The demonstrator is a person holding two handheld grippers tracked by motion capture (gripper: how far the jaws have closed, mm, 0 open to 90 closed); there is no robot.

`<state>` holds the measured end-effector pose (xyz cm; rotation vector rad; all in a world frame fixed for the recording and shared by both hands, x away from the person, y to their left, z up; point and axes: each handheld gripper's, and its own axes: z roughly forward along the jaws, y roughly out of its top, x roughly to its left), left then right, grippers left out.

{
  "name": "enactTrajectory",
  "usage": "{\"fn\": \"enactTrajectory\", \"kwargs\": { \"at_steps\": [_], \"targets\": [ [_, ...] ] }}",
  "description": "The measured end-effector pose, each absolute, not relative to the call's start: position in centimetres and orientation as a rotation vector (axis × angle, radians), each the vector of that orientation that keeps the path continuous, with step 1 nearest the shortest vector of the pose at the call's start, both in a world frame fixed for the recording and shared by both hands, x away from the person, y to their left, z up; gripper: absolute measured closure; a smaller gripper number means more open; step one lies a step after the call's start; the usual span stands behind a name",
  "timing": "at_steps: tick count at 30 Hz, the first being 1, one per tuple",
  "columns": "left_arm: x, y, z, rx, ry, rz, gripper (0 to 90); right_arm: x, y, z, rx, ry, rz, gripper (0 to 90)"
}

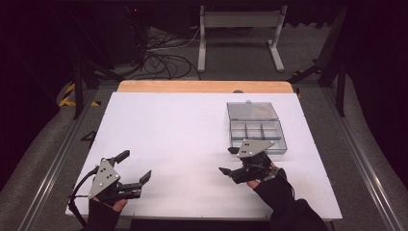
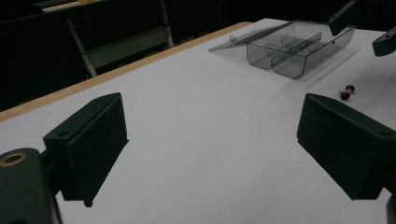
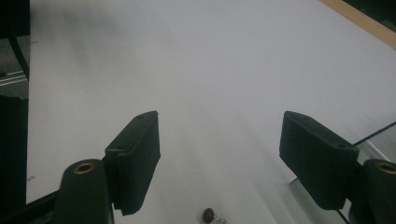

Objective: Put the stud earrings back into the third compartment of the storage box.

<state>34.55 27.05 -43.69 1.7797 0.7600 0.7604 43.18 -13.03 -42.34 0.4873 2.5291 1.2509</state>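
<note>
A clear plastic compartment box (image 1: 257, 131) lies at the right of the white table (image 1: 183, 125), its lid (image 1: 252, 110) folded open behind it. In the left gripper view the box (image 2: 299, 49) is far off at the upper right, and two small dark red beads (image 2: 347, 91) lie on the table in front of it. One such bead (image 3: 208, 214) with a bit of metal lies low between my right gripper's jaws. My right gripper (image 1: 225, 160) (image 3: 219, 121) is open just left of the box, holding nothing. My left gripper (image 1: 138, 164) (image 2: 212, 107) rests open and empty near the front left.
A wooden strip (image 1: 204, 86) edges the table's far side. Beyond it are a metal stand (image 1: 240, 33) and loose cables (image 1: 163, 60) on the floor. In the left gripper view the right gripper's jaw tips (image 2: 366, 30) hang above the beads.
</note>
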Motion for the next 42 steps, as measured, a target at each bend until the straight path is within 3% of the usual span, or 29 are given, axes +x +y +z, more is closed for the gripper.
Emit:
{"fn": "enactTrajectory", "kwargs": {
  "at_steps": [23, 42],
  "targets": [
    [34.6, 26.9, -43.8, 1.787, 0.771, 0.752, 8.8, 44.4, -12.4, -41.7, 0.516, 2.686, 1.038, 31.5],
    [34.6, 27.0, -43.7, 1.785, 0.770, 0.755, 8.9, 45.5, -10.8, -43.6, 0.553, 2.839, 0.714, 38.3]
  ]
}}
